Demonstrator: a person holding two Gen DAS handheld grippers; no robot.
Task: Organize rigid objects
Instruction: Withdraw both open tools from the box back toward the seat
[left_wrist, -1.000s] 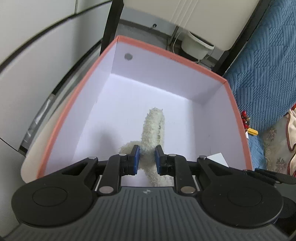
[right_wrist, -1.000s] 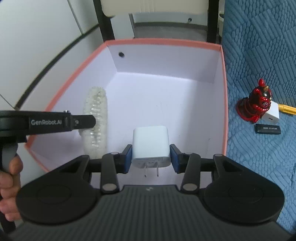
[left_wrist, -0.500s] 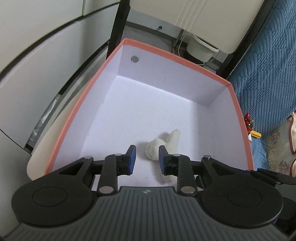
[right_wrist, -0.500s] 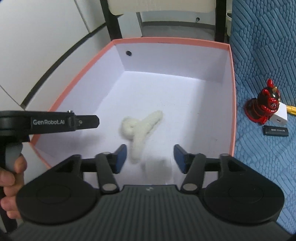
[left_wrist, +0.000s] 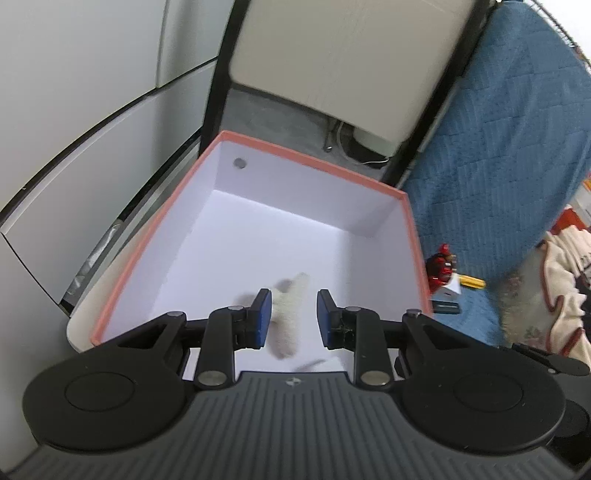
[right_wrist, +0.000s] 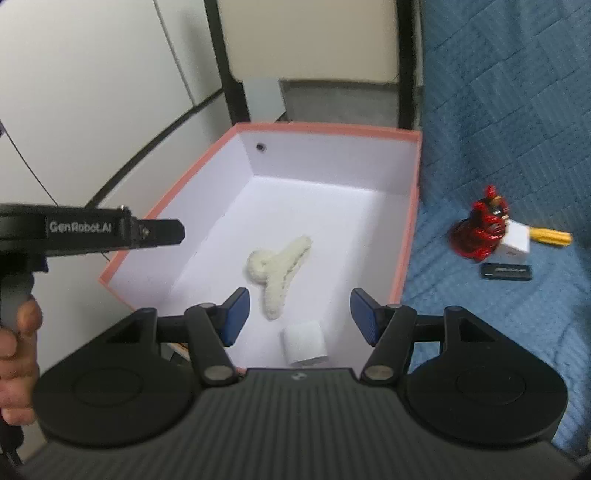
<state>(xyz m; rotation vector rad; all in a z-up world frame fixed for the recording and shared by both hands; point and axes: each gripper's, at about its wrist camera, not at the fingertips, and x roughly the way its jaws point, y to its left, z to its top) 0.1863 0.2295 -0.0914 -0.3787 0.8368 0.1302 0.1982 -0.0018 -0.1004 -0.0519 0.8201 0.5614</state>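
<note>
A white box with a pink rim (right_wrist: 328, 129) (left_wrist: 314, 157) stands below both grippers. On its floor lie a fuzzy cream hair claw clip (right_wrist: 280, 262) (left_wrist: 288, 321) and, nearer to me, a white plug charger (right_wrist: 304, 341). My right gripper (right_wrist: 299, 295) hangs open above the box's near end, with nothing between its blue pads. My left gripper (left_wrist: 293, 299) is open by a narrow gap above the clip and does not touch it. In the right wrist view the left gripper (right_wrist: 177, 232) reaches in from the left, held by a hand (right_wrist: 18, 350).
Right of the box, a blue quilt (right_wrist: 498, 129) carries a red figurine (right_wrist: 480, 232), a white cube charger (right_wrist: 515, 240), a yellow object (right_wrist: 550, 235) and a black stick (right_wrist: 506, 272). Black frame legs (right_wrist: 229, 74) stand behind the box. Pale panels run along the left.
The left gripper let go of the fuzzy clip and the right let go of the white charger. Both things now lie on the box floor. Both grippers rose and drew back.
</note>
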